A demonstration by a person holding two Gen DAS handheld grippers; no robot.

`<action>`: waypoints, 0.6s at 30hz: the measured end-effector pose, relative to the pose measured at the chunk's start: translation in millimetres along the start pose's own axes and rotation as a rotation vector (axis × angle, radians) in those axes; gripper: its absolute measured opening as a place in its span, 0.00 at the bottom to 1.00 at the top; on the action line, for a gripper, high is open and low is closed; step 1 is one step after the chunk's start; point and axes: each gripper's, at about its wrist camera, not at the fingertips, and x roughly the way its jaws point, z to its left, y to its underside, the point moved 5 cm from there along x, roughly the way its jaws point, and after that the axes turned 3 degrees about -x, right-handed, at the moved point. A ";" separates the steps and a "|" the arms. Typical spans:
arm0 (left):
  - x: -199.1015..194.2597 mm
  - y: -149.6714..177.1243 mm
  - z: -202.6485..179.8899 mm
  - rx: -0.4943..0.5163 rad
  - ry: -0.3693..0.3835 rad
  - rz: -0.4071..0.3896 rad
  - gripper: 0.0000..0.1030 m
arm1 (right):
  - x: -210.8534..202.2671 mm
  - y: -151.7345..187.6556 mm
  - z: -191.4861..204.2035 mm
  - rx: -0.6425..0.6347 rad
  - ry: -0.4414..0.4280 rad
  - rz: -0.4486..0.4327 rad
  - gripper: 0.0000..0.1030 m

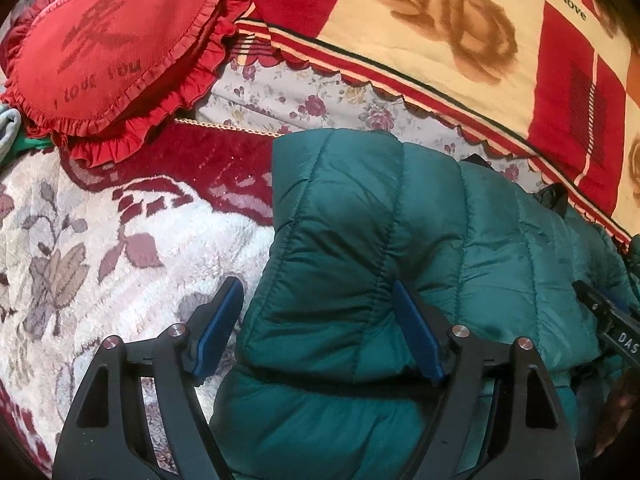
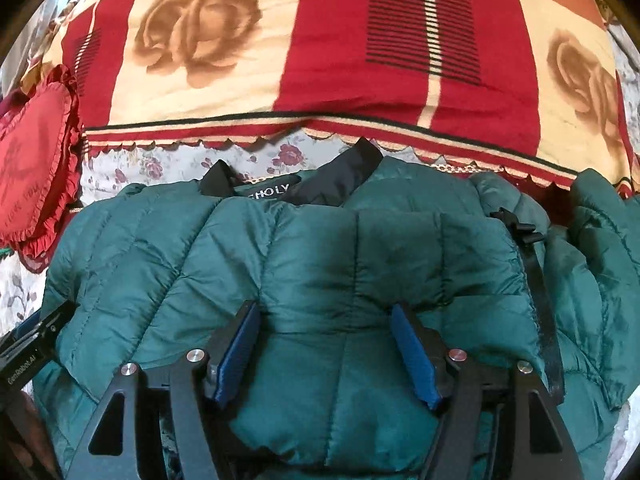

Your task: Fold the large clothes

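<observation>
While both tools point down at the bed:
Jacket: green, quilted (collar far side).
Left gripper: jaws apart, astride jacket edge.
Right gripper: jaws apart on jacket, gripping nothing.

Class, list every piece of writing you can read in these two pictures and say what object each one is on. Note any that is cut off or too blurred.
"love": on the rose-patterned blanket.
"I love you": on the red heart cushion, faded.
"CHOLY": on the black neck label of the green puffer jacket; start hidden.
"DAS": on the right tongs, cut off at the edge.
"GenRobot.AI": on the left tongs, small.
</observation>
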 end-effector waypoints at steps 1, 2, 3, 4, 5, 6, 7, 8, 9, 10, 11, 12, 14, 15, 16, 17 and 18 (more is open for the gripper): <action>0.6 0.1 0.4 -0.001 0.002 0.001 0.77 | -3.3 0.1 -0.9 0.007 0.003 0.005 0.64; 1.0 0.2 1.1 -0.005 0.007 0.004 0.77 | -9.9 0.7 -3.7 0.022 0.007 0.010 0.64; 1.2 0.3 2.2 -0.011 0.013 0.006 0.77 | -14.4 0.9 -5.6 0.034 0.004 0.009 0.64; 0.6 0.6 3.7 -0.021 0.023 0.008 0.77 | -21.6 1.9 -10.1 0.055 -0.003 0.001 0.64; -1.9 0.5 5.5 -0.028 0.032 0.009 0.77 | -28.9 3.6 -16.9 0.079 -0.008 -0.012 0.64; -5.4 -0.1 6.7 -0.030 0.035 0.009 0.76 | -32.3 4.7 -20.9 0.086 -0.005 -0.015 0.64; -12.2 -1.2 8.2 -0.032 0.028 0.000 0.76 | -35.4 6.5 -26.9 0.089 0.007 -0.015 0.64; -23.1 -2.8 8.4 -0.032 0.024 -0.030 0.76 | -37.7 8.1 -33.5 0.084 0.023 -0.015 0.64; -29.3 -4.4 7.1 -0.030 0.031 -0.048 0.76 | -38.3 8.8 -38.2 0.077 0.033 -0.016 0.64; -38.3 -6.2 2.4 -0.026 0.057 -0.068 0.76 | -37.5 9.4 -43.1 0.069 0.048 -0.014 0.64; -42.7 -7.5 -2.7 -0.021 0.078 -0.070 0.76 | -36.7 8.7 -47.1 0.068 0.063 -0.010 0.64; -45.1 -9.2 -9.6 -0.012 0.097 -0.064 0.76 | -38.1 7.1 -54.4 0.087 0.081 -0.018 0.63; -44.4 -13.4 -20.2 0.007 0.100 -0.062 0.76 | -40.6 4.4 -66.4 0.144 0.072 -0.036 0.63; -42.6 -15.0 -24.0 0.014 0.094 -0.066 0.76 | -38.9 4.0 -68.6 0.151 0.063 -0.029 0.63; -38.6 -15.9 -28.1 0.020 0.090 -0.064 0.76 | -34.9 4.5 -69.2 0.145 0.061 -0.016 0.63; -30.3 -15.0 -32.0 0.022 0.093 -0.039 0.76 | -30.6 5.8 -68.1 0.123 0.073 -0.009 0.63; -21.4 -13.1 -33.6 0.018 0.097 -0.006 0.76 | -27.2 6.9 -65.9 0.103 0.084 -0.007 0.63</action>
